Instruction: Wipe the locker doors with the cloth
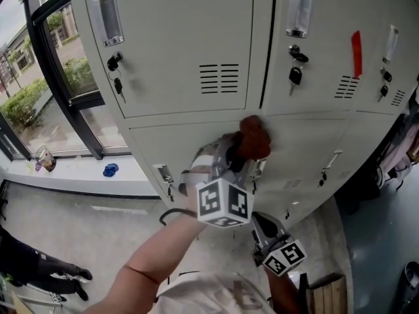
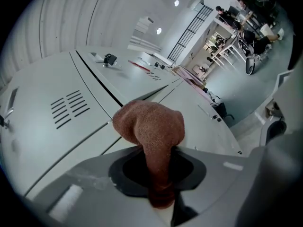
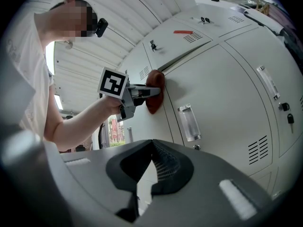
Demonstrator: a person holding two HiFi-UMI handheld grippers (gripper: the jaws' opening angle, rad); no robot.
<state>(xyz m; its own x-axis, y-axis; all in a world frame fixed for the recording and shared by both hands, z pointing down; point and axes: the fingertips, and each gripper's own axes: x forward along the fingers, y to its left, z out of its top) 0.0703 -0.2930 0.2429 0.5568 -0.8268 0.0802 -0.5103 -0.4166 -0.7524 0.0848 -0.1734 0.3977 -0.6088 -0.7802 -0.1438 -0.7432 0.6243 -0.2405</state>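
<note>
A reddish-brown cloth is pressed against the grey locker doors, at the seam between the upper and lower rows. My left gripper is shut on it. In the left gripper view the cloth bulges out past the jaws onto the door. My right gripper hangs lower and nearer the body, away from the lockers. Its jaws stand together with nothing between them. The right gripper view shows the left gripper and the cloth on the door, above a clear handle.
Keys hang in several locks, and a red tag sits on an upper door. A window sill at left holds a blue object and a glass jar. A wooden crate lies bottom right; someone's legs show bottom left.
</note>
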